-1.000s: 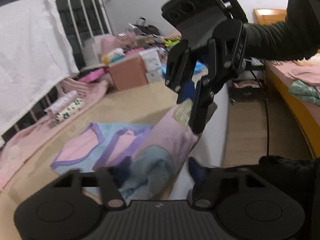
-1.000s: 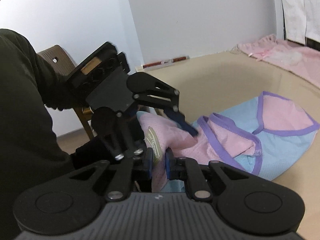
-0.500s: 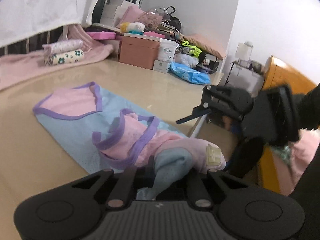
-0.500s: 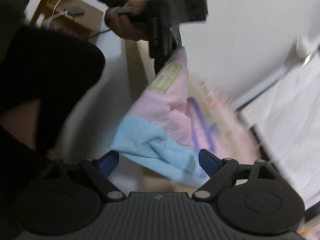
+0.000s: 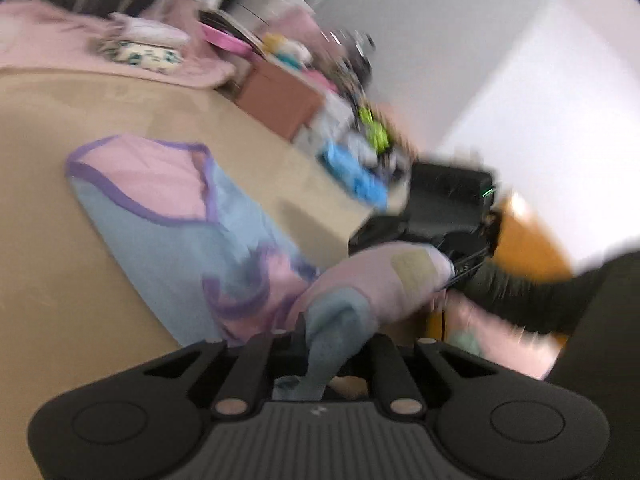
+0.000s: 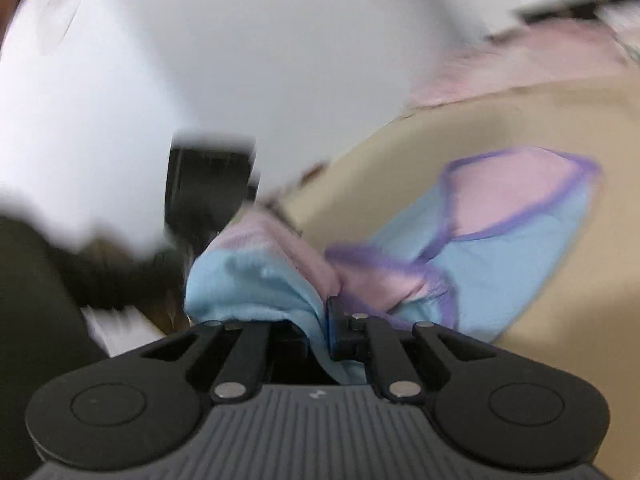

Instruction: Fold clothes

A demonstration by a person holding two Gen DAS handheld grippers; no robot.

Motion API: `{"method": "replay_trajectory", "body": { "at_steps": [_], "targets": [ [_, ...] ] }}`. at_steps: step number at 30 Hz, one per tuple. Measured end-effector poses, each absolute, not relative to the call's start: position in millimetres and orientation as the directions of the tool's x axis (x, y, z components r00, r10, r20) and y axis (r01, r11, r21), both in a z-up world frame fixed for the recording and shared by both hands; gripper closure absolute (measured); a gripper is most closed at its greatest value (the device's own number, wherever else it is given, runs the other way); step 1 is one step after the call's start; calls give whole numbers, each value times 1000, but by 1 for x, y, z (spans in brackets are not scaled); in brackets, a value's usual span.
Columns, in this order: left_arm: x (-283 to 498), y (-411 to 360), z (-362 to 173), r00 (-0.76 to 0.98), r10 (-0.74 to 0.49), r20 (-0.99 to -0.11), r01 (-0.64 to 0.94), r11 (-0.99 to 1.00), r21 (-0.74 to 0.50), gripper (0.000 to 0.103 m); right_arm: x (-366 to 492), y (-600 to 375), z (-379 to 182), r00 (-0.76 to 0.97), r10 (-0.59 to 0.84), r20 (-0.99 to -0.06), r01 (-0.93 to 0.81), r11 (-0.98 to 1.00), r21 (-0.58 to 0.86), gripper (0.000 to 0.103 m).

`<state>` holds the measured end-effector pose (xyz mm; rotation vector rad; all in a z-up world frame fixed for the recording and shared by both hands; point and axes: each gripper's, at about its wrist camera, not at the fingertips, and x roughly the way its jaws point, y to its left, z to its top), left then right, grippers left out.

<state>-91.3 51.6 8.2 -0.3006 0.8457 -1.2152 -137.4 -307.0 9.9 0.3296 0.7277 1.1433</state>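
Note:
A pink and light-blue garment with purple trim lies partly spread on the tan table; it also shows in the right wrist view. Its near end is lifted off the table edge. My left gripper is shut on the blue hem. My right gripper is shut on the other corner of that hem and shows in the left wrist view, by the pink part with a label. Both views are blurred by motion.
Pink bedding and rolled cloths lie at the table's far side. A brown box and cluttered items stand behind it. An orange wooden bed frame is at the right. A white wall is behind.
My right gripper was open and has closed on the blue hem. Both grippers have swung, and the garment's near end is now stretched between them.

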Motion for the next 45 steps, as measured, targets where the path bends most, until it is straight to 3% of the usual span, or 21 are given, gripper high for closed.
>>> {"method": "replay_trajectory", "body": {
  "at_steps": [4,6,7,9,10,12,13,14,18,22,24,26,27,30,32,34,37,39,43,44,45],
  "targets": [
    [-72,47,3,211,-899,-384,571,432,-698,91,-111,-327,-1,279,904,-324,-544,427,722,95],
    [-73,46,1,241,-886,-395,547,461,-699,88,-113,-328,-7,326,874,-361,-514,485,708,91],
    [-73,45,0,256,-880,-401,535,474,-699,87,-113,-329,-9,355,852,-384,-492,520,698,86],
    [-74,43,-3,285,-865,-413,511,502,-698,87,-110,-330,-11,378,837,-395,-432,537,724,68],
    [-74,42,-4,300,-857,-419,498,515,-698,87,-110,-332,-10,399,827,-396,-416,548,726,66],
    [-75,41,-7,328,-841,-430,471,541,-697,87,-111,-329,-15,426,814,-396,-386,559,734,67],
    [-75,40,-8,342,-832,-436,458,553,-696,87,-111,-327,-15,435,809,-396,-381,564,733,80],
    [-76,39,-10,356,-823,-442,444,565,-695,87,-112,-325,-15,444,803,-397,-376,569,732,100],
    [-74,37,-2,396,-820,-414,452,566,-690,87,-131,-302,1,535,724,-434,-451,680,578,101],
    [-73,33,-11,399,-785,-474,428,616,-661,85,-136,-290,6,579,649,-494,-445,759,475,98],
    [-77,37,-11,411,-785,-463,431,615,-660,75,-137,-288,4,599,605,-524,-426,795,432,89],
    [-86,46,-2,473,-751,-461,430,653,-623,52,-134,-293,4,623,588,-515,-388,805,449,72],
    [-92,52,4,522,-719,-458,423,685,-593,43,-138,-299,8,651,580,-490,-381,808,449,72],
    [-111,54,30,638,-655,-405,467,747,-472,47,-154,-297,31,762,498,-415,-383,862,331,72],
    [-119,33,39,660,-640,-394,514,767,-385,61,-155,-277,38,778,488,-395,-419,872,253,76],
    [-123,6,42,658,-625,-419,550,780,-300,82,-154,-253,34,776,473,-417,-438,880,184,83],
    [-122,-17,18,663,-551,-506,515,827,-226,93,-150,-219,14,767,421,-484,-438,895,84,85],
    [-123,-19,2,671,-528,-520,479,844,-240,92,-148,-213,-5,781,368,-505,-416,909,19,85],
    [-130,-14,6,704,-502,-503,440,863,-246,89,-152,-218,3,791,378,-481,-388,918,82,85],
    [-133,-11,11,724,-492,-484,431,870,-240,84,-156,-220,9,800,402,-445,-403,910,98,84],
    [-136,-8,16,743,-482,-465,422,876,-233,67,-161,-224,11,803,420,-424,-419,902,99,84]
  ]
}}
